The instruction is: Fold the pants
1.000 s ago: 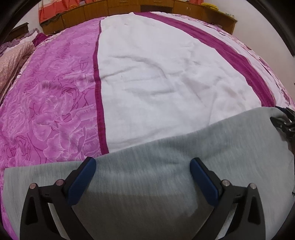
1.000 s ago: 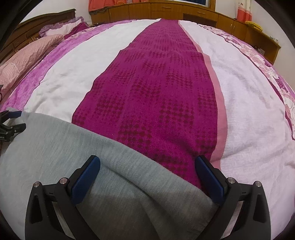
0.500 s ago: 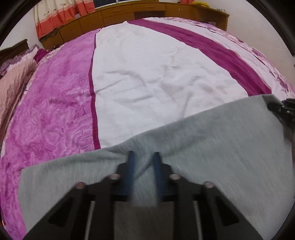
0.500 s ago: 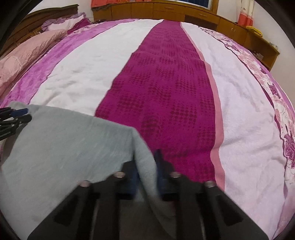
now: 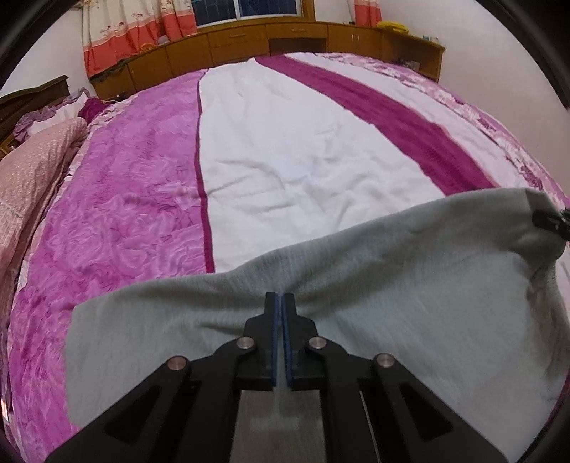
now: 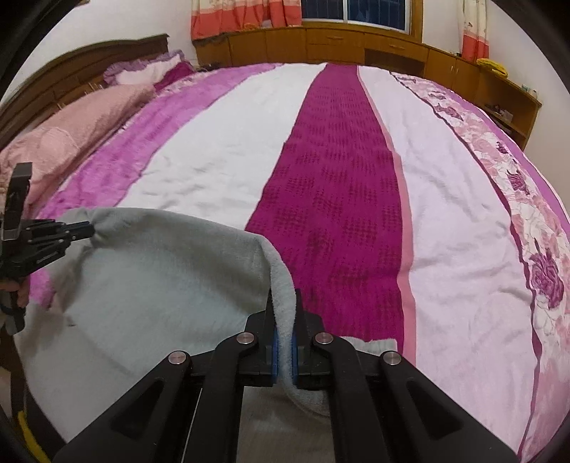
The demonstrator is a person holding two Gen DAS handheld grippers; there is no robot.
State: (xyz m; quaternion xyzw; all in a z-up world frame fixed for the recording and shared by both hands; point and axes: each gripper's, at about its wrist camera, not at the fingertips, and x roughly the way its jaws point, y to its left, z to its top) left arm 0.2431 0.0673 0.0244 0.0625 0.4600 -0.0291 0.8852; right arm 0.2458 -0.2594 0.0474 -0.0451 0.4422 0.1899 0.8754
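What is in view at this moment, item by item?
pants: one, grey, near edge of the bed, far edge lifted between both tools
bedspread: one, pink, white and magenta stripes, covering the bed
pillows: pink and purple ones, count unclear, left end by the headboard
headboard: one, dark wood, far left
cabinets: wooden row, back wall
curtains: cream and orange, beside the window
left tool: shut on pants
right tool: shut on pants
hand: partly seen, left edge of the right wrist view

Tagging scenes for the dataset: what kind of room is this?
Most likely a home bedroom: a large bed under a pink and magenta blanket, pillows against a wooden headboard, curtains at a window above low wooden cabinets.
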